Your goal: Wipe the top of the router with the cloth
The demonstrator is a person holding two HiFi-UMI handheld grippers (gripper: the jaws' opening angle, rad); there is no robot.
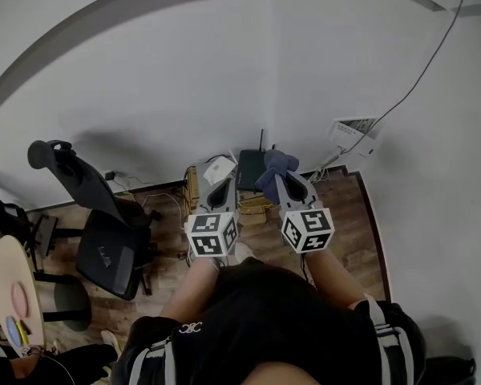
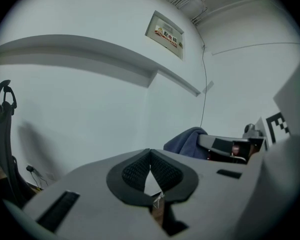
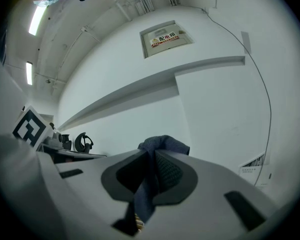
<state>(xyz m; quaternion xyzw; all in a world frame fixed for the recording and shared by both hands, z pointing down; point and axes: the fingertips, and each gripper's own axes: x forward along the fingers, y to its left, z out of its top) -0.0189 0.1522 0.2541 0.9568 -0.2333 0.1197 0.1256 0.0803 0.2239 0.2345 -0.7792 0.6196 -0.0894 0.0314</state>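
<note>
The right gripper (image 1: pixel 282 180) is clamped on a dark blue cloth (image 3: pixel 162 145): in the right gripper view a fold runs down between its pads and the rest bunches above the tips. The left gripper (image 1: pixel 221 188) has its jaws pressed together at the tips with nothing between them. In the head view the black router (image 1: pixel 248 175) lies low by the foot of the wall near the corner, a thin antenna (image 1: pixel 262 139) standing at its back. The cloth overlaps its right edge, but the views do not show whether it touches. The cloth looks light, soft and limp, so a pinched fold with a loose wad below should suit wiping. The router is probably a light, stiff plastic box that could slide under a push, so gentle strokes clear of the antenna seem wise.
</note>
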